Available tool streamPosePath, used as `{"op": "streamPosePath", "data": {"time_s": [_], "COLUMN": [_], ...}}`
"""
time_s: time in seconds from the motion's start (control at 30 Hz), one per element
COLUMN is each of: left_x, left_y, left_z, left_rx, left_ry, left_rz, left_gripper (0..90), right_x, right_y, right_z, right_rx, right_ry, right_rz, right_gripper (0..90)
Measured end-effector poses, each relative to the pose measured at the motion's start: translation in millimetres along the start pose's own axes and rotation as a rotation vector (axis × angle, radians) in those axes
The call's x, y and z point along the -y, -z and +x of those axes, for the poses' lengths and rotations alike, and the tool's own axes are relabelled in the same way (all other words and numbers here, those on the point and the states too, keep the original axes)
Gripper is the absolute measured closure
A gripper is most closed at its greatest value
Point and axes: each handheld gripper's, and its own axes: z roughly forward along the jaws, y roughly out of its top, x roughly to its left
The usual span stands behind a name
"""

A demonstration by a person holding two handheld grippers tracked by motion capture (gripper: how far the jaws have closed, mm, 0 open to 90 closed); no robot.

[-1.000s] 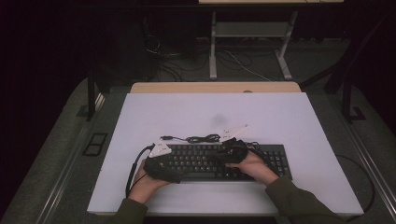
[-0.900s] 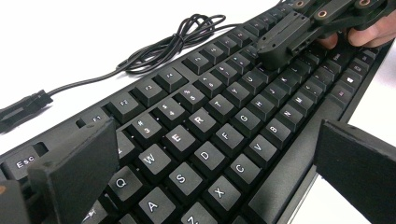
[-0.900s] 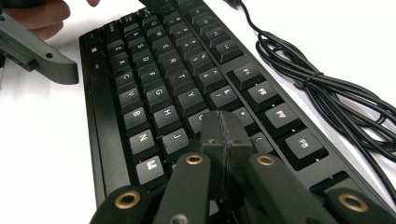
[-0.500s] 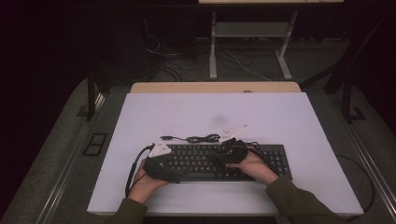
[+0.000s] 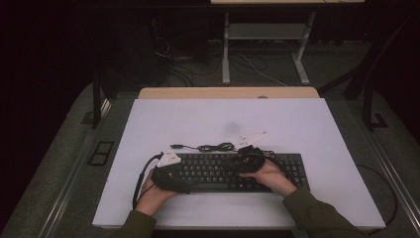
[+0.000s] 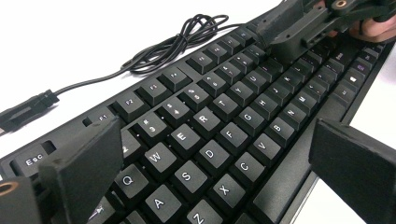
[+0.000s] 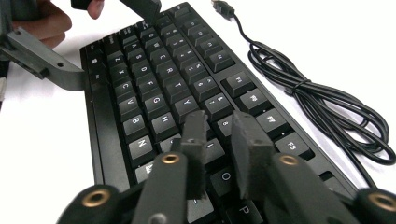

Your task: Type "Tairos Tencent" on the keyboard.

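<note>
My right gripper [image 7: 219,140] sits low over the keyboard [image 5: 223,171], jaws just parted to a narrow gap with only key tops under them, nothing pinched. In the high view it is at about 3 o'clock of the key block, right gripper [image 5: 250,159]. My left gripper [image 6: 219,158] stands wide apart, one jaw at the Esc edge, the other off the front edge, straddling the board without pressing it. The keyboard lies flat at 6 o'clock on the white table [image 5: 297,129]. Its coiled cable [image 5: 213,147] rests just past the board at 12 o'clock, plug lying loose.
</note>
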Motion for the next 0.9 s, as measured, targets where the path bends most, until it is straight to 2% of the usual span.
{"op": "streamPosePath", "data": {"time_s": [0.13,0.4,0.67,0.9], "left_x": [-0.3,-2.0,-3.4,-5.6], "left_y": [0.7,0.5,-2.1,-4.1], "left_z": [0.0,1.1,2.2,3.2], "left_rx": [-0.009,-0.014,-0.007,0.0], "left_ry": [-0.003,-0.001,0.002,-0.007], "left_rz": [-0.004,-0.011,-0.005,-0.002], "left_gripper": [5.3,12.9,20.2,35.5], "right_x": [-0.3,1.3,4.5,8.2], "right_y": [2.7,7.4,11.1,16.2], "right_z": [-0.9,-1.1,-2.6,-3.8], "right_rx": [0.005,0.024,0.051,0.068], "right_ry": [-0.014,-0.02,-0.035,-0.045], "right_rz": [-0.019,-0.038,-0.05,-0.056], "right_gripper": [59.5,44.0,38.7,37.7]}}
